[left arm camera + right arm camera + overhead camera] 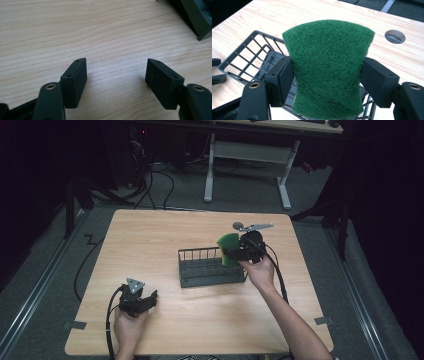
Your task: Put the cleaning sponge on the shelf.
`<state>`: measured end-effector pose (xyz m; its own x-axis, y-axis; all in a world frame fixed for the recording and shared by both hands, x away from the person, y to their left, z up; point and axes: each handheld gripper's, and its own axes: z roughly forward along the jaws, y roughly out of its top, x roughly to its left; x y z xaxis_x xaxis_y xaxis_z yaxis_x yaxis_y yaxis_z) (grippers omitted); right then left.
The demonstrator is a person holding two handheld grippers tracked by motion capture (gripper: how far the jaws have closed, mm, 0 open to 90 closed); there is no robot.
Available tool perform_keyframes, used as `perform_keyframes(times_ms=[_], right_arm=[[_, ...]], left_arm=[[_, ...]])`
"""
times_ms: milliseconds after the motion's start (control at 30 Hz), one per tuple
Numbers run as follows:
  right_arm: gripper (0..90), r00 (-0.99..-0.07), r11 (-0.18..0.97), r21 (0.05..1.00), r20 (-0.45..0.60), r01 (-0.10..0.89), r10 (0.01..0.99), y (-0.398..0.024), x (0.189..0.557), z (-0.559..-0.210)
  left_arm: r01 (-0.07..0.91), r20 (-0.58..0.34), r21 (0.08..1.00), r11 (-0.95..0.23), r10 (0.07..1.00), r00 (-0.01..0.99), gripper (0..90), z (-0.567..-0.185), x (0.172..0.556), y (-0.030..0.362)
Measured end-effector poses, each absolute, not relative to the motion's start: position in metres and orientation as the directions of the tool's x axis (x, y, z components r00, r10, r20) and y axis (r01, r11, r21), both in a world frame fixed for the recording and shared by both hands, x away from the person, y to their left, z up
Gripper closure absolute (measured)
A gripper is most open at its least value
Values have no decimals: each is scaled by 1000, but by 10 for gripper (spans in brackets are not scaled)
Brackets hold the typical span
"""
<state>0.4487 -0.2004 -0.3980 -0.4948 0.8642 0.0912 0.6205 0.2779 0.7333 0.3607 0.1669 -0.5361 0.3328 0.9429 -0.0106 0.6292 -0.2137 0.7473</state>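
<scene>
A green sponge (328,67) with a rough scouring face is pinched at its waist between the pads of my right gripper (327,80), which is shut on it. In the high view the sponge (228,248) hangs over the right end of a dark wire basket (210,267), with the right gripper (239,251) just to its right. The basket's wire rim (244,57) lies below and to the left of the sponge. My left gripper (150,299) rests near the table's front left, open. Its jaws stand wide apart over bare wood, around the left gripper's middle (116,75).
The wooden table (150,240) has a round cable hole (395,36) beyond the sponge. A dark corner of the basket (200,22) shows at the upper right of the left gripper view. A white-legged desk (247,155) stands behind the table.
</scene>
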Motion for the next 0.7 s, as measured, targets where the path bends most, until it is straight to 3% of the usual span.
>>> perform_keyframes(times_ms=[700], right_arm=[[295, -489, 302, 717, 62, 628, 870, -191, 450, -409]], left_arm=[[629, -11, 747, -214, 943, 333, 343, -536, 361, 167]])
